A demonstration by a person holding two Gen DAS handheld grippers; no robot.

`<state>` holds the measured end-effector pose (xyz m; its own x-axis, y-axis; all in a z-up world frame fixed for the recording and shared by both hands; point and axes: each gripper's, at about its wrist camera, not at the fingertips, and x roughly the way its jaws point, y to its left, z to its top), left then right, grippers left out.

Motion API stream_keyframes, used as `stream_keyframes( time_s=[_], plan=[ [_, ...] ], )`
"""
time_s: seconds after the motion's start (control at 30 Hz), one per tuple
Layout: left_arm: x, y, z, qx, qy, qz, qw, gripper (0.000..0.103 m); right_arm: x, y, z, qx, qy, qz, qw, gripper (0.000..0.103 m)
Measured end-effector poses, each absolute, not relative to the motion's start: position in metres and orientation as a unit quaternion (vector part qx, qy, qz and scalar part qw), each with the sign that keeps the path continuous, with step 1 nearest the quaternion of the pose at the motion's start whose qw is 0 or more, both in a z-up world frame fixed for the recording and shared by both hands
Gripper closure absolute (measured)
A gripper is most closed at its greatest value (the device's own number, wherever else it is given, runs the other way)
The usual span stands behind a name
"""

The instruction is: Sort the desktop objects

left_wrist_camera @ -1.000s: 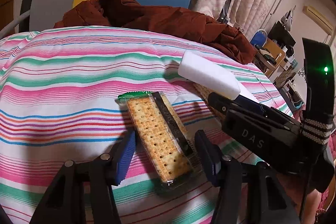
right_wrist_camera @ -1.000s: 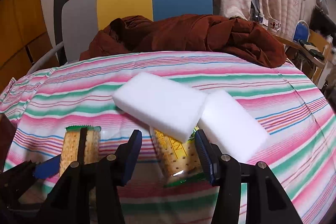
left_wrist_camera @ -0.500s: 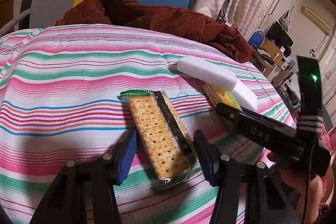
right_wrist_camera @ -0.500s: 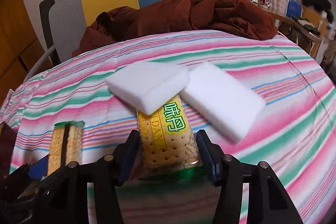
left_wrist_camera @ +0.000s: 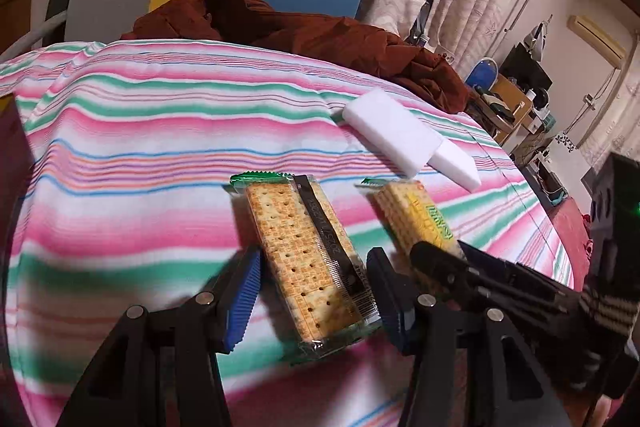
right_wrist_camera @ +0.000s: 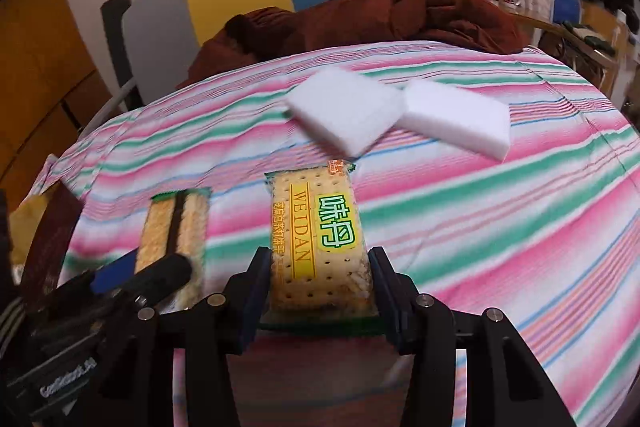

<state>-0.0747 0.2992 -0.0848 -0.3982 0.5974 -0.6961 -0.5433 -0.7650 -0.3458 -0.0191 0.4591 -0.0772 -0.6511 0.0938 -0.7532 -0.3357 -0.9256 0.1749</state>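
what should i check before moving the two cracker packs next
1. Yellow-label cracker pack sits between the right gripper pads as its jaws close: ok.
2. Seam-up cracker pack held by the closing left gripper: not ok, a gap shows at the left pad.
3. Yellow-label pack clear of the white sponges: ok.
4. The two packs apart: ok.
5. Sponges separate: not ok, one overlaps the other.

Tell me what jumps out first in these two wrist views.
Two cracker packs lie side by side on the striped cloth, one between each tool's jaws: the clear pack at the left gripper, the yellow-label pack at the right gripper, both closing. Behind them sit two white sponges.
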Motion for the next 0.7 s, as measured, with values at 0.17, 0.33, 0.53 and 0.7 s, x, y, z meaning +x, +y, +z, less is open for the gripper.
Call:
stream_keyframes(
  time_s=[0.17,0.33,0.53,0.7],
  plan=[
    [-0.051,0.273,-0.084,-0.415,-0.025,0.843,0.34,0.048,0.008,0.44,-0.077,-0.393,0.163,0.897,0.117,0.053],
    [-0.033,0.261,-0.081,-0.406,-0.007,0.849,0.34,0.048,0.032,0.424,-0.077,-0.388,0.173,0.897,0.121,0.051],
    [-0.036,0.263,-0.079,-0.42,-0.006,0.843,0.335,0.044,0.024,0.419,-0.076,-0.394,0.171,0.894,0.127,0.043],
    [-0.04,0.271,-0.077,-0.436,0.01,0.846,0.308,0.044,0.016,0.422,-0.078,-0.395,0.164,0.894,0.133,0.044]
  ],
)
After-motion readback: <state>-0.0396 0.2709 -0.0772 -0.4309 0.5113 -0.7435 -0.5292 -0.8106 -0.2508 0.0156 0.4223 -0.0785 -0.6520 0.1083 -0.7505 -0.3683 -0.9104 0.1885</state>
